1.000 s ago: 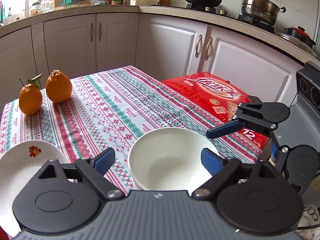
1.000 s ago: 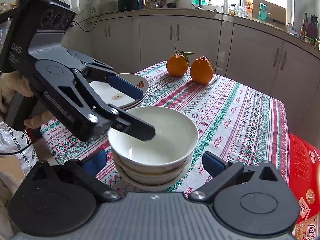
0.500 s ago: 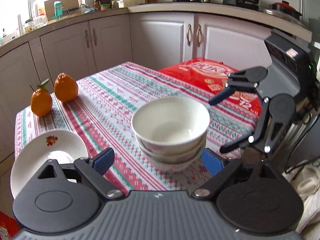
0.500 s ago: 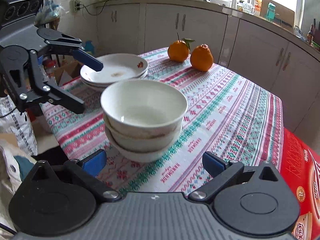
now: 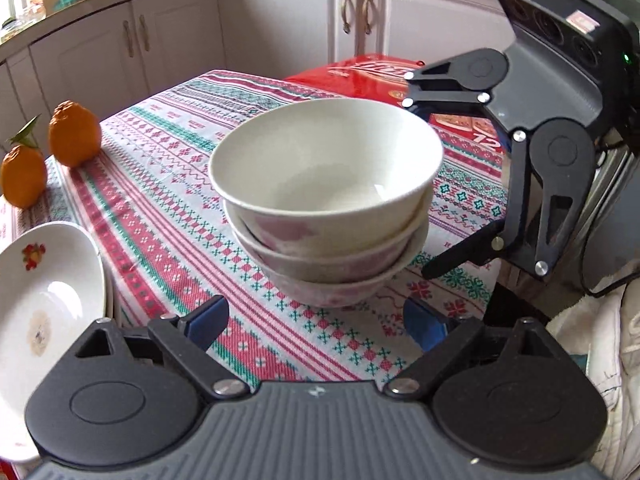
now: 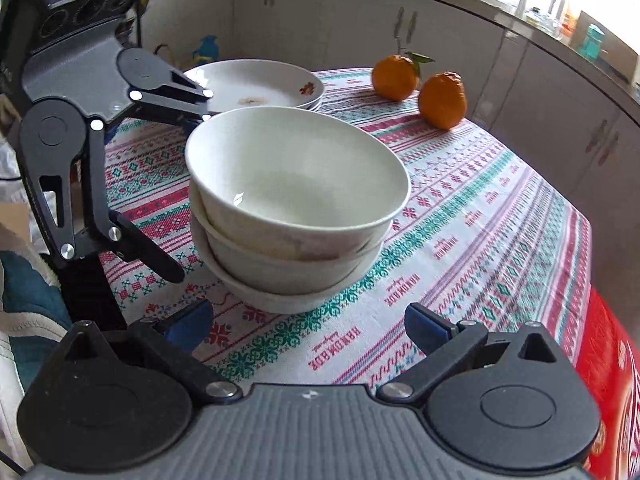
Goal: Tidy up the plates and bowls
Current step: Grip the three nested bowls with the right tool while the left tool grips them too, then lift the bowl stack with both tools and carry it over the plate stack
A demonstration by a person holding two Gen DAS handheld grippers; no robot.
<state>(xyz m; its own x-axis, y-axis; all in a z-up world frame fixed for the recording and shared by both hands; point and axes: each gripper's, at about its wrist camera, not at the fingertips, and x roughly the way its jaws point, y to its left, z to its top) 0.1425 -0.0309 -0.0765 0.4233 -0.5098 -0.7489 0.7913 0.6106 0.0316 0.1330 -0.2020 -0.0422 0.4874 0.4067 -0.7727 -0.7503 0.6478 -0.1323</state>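
Note:
A stack of three white bowls [image 5: 328, 208] stands on the patterned tablecloth [image 5: 168, 184]; it also shows in the right wrist view [image 6: 292, 208]. A stack of white plates with a flower print [image 5: 44, 312] sits at the table's edge, also in the right wrist view [image 6: 256, 84]. My left gripper [image 5: 316, 322] is open and empty, just short of the bowls. My right gripper [image 6: 308, 324] is open and empty on the bowls' opposite side, and shows in the left wrist view [image 5: 420, 184] with its fingers spread beside the stack.
Two oranges [image 5: 48, 152] sit at the table's far corner, also in the right wrist view [image 6: 420, 88]. A red carton [image 5: 400, 80] lies beyond the table. White kitchen cabinets [image 5: 280, 20] run behind. Cloth and bags [image 6: 24, 300] lie beside the table.
Both grippers have drawn back and lowered, so the bowl stack now sits level with them. Both stay open and empty; the bowls and plates have not moved.

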